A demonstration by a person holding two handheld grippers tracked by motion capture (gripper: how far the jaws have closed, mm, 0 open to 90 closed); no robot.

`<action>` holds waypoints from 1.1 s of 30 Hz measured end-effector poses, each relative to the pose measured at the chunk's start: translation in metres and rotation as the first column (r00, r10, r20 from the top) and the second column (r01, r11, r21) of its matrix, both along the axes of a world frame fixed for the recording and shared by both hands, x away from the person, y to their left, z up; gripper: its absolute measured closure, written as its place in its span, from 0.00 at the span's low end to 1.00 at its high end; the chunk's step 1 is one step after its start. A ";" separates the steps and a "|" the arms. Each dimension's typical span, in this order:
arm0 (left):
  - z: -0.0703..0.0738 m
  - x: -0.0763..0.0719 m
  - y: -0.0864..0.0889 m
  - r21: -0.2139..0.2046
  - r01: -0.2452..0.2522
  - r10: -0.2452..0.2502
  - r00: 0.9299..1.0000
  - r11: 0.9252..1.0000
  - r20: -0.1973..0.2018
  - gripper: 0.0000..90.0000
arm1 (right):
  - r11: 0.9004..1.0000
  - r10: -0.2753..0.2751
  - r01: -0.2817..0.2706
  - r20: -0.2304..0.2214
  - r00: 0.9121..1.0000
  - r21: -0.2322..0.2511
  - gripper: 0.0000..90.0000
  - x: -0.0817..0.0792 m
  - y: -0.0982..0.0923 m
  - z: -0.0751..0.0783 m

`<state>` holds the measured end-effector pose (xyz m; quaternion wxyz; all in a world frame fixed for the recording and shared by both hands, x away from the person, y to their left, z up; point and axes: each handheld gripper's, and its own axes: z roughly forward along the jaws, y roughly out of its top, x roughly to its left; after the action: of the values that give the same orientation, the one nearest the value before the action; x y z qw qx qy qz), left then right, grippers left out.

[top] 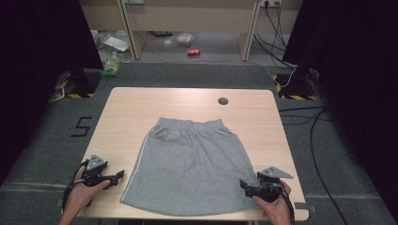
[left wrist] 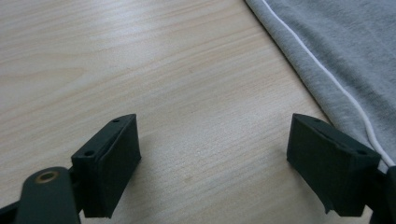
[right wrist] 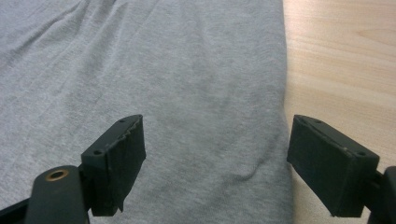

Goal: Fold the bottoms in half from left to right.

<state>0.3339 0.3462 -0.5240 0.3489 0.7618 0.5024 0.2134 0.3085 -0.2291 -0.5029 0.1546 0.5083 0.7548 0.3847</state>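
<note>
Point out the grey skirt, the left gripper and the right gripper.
grey skirt (top: 190, 164), high view, middle of the fabric.
left gripper (top: 120, 174), high view, between its open jaw tips.
right gripper (top: 243, 185), high view, between its open jaw tips.

Evenly lit table (top: 141, 108), dark surroundings, slightly soft focus, faint sheen.

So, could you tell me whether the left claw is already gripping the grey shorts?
No, the left claw stands open over bare table, beside the grey shorts.
</note>
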 end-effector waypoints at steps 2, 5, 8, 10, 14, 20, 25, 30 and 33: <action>0.000 0.000 0.000 0.000 0.000 0.000 1.000 1.000 0.000 0.18 | 1.000 -0.002 0.002 -0.003 1.000 0.002 0.22 0.000 0.000 0.000; 0.000 0.000 0.000 0.000 0.000 0.000 1.000 1.000 0.000 0.18 | 1.000 0.001 -0.001 0.001 1.000 0.000 0.22 0.000 0.000 0.000; 0.001 0.001 0.000 0.000 0.000 0.000 1.000 1.000 -0.005 0.18 | 1.000 0.002 -0.002 0.002 1.000 -0.001 0.22 0.000 0.000 0.000; 0.001 0.001 0.000 0.004 0.002 -0.002 1.000 1.000 -0.011 0.18 | 1.000 -0.001 0.001 0.003 1.000 0.001 0.22 0.000 0.001 0.001; 0.004 0.008 0.002 0.006 -0.004 0.004 1.000 1.000 -0.027 0.21 | 1.000 -0.006 0.006 0.008 1.000 0.005 0.22 0.000 0.002 0.002; 0.011 0.018 0.003 -0.017 -0.010 0.009 1.000 1.000 -0.030 0.24 | 1.000 0.017 -0.017 0.021 1.000 -0.003 0.22 0.002 0.010 0.002; 0.019 0.034 -0.001 -0.048 -0.011 0.010 1.000 0.999 -0.022 0.24 | 0.999 0.037 -0.037 0.029 0.999 -0.010 0.23 0.002 0.018 0.005; 0.028 0.059 -0.009 -0.082 -0.004 0.003 1.000 0.997 -0.020 0.24 | 0.999 0.050 -0.050 0.043 0.998 -0.015 0.23 0.001 0.023 0.007; 0.034 0.078 -0.018 -0.109 0.004 -0.007 1.000 0.994 -0.030 0.26 | 0.998 0.056 -0.056 0.049 0.997 -0.015 0.23 0.000 0.024 0.007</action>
<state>0.4116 0.3286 -0.4903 0.3829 0.7461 0.5165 0.1731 0.3087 -0.2047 -0.4959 0.1657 0.4762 0.7674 0.3961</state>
